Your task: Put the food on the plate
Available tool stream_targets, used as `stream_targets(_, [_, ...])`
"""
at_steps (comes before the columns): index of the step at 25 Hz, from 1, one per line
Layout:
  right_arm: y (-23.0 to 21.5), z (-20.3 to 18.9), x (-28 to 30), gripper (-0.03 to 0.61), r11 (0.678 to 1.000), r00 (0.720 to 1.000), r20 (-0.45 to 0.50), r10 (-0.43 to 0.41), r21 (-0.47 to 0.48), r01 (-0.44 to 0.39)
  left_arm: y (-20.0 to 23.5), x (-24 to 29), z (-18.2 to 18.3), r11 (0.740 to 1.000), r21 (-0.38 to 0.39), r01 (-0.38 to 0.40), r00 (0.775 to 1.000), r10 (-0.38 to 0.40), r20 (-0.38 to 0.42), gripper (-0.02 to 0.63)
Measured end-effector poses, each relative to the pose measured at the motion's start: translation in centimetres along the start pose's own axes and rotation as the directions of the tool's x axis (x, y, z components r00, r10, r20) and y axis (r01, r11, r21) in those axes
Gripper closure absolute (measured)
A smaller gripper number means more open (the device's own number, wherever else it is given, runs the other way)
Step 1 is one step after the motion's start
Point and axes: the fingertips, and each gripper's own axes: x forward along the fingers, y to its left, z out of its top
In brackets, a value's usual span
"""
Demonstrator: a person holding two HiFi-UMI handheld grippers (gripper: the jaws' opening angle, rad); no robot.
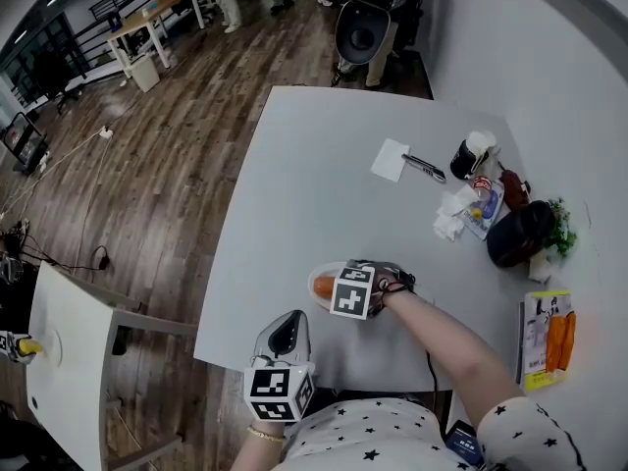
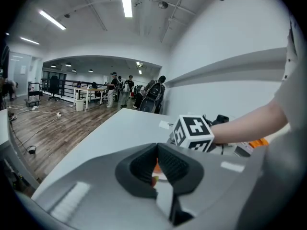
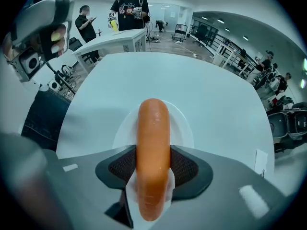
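An orange sausage [image 3: 153, 143] lies lengthwise between the pads of my right gripper [image 3: 153, 169], which is shut on it. Its far end reaches out over a small white plate [image 3: 184, 123] on the grey table. From the head view, the right gripper [image 1: 332, 288] sits at the plate [image 1: 316, 269] near the table's front edge, and the sausage [image 1: 323, 286] shows orange just above the plate. My left gripper [image 1: 287, 324] hangs at the front edge, left of and nearer than the plate, jaws shut and empty. In the left gripper view, the closed left gripper [image 2: 157, 169] faces the right gripper's marker cube [image 2: 194, 132].
At the table's far right lie a white paper [image 1: 390, 159], a dark pen-like tool [image 1: 424, 168], a black cup [image 1: 471, 155], crumpled tissues [image 1: 451, 216], a dark bowl [image 1: 518, 234] with greens [image 1: 561, 226], and a carrot package [image 1: 548, 337]. A white side table [image 1: 69, 361] stands at the left.
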Motion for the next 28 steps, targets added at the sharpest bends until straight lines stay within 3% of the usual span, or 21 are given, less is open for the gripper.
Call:
stream_targets(6, [0.1, 0.1, 0.0, 0.362, 1.0, 1.0, 0.017, 0.005, -0.002, -0.005, 0.0, 0.0, -0.3, 1.0, -0.002, 0.003, 1.0, -0.003, -0.003, 0.606])
stream_targets(10, [0.0, 0.2, -0.5, 0.342, 0.999, 0.996, 0.071, -0.054, 0.007, 0.054, -0.3, 0.2, -0.3, 1.0, 0.005, 0.018, 1.0, -0.018, -0.003, 0.606])
stream_targets(13, [0.1, 0.4, -1.9, 0.327, 0.99, 0.979, 0.164, -0.12, 0.094, 0.106, -0.5, 0.3, -0.1, 0.999, 0.009, 0.03, 1.0, -0.03, 0.0, 0.606])
stream_targets(16, [0.1, 1.0, -4.4, 0.328, 0.957, 0.93, 0.3, -0.211, 0.256, 0.135, -0.7, 0.5, 0.1, 0.999, 0.016, 0.041, 0.999, -0.041, 0.003, 0.606])
stream_targets(19, [0.2, 1.7, -7.9, 0.356, 0.878, 0.835, 0.441, -0.329, 0.468, 0.099, -0.9, 0.6, 0.1, 0.998, 0.022, 0.05, 0.999, -0.05, 0.001, 0.606])
stream_targets(23, [0.7, 1.9, -12.6, 0.465, 0.705, 0.694, 0.533, -0.485, 0.707, -0.05, -1.3, 0.9, 0.4, 0.997, 0.026, 0.068, 0.998, -0.069, 0.005, 0.606])
stream_targets(26, [1.7, 1.5, -14.4, 0.551, 0.605, 0.635, 0.527, -0.565, 0.788, -0.114, -1.7, 1.1, 0.6, 0.996, 0.035, 0.082, 0.997, -0.082, 0.009, 0.606])
stream_targets(28, [2.4, 1.2, -14.9, 0.578, 0.567, 0.606, 0.522, -0.6, 0.812, -0.138, -2.0, 1.3, 0.7, 0.995, 0.043, 0.092, 0.996, -0.093, 0.01, 0.606])
